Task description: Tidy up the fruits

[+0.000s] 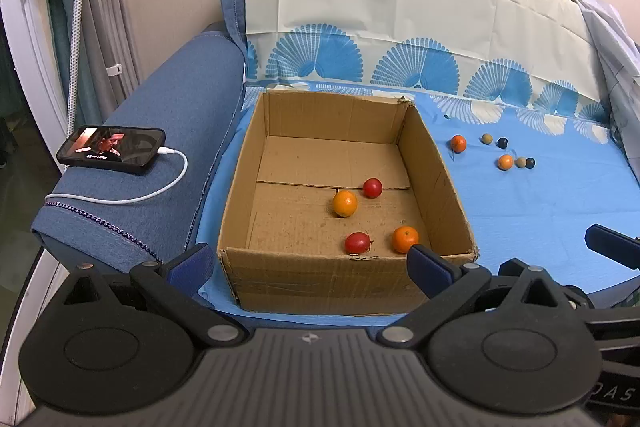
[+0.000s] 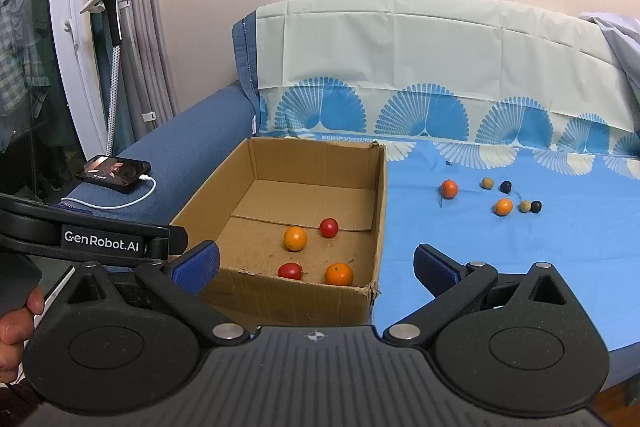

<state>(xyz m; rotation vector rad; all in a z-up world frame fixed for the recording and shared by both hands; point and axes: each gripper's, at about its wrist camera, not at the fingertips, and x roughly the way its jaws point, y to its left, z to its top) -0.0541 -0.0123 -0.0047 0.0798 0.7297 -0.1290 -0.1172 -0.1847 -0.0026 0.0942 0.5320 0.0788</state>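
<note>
Open cardboard box holding two oranges and two red fruits. Right of it, on blue cloth, six loose small fruits.

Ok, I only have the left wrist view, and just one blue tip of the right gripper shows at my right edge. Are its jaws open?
Observer: Yes, the right gripper is open and holds nothing.
Operator: What is it aimed at?
Observer: Its jaws frame the near right corner of the cardboard box, from in front of it.
Operator: Can you see my gripper from there?
Observer: Only the side of the left gripper, with a hand on its handle at the right wrist view's left edge.
</note>
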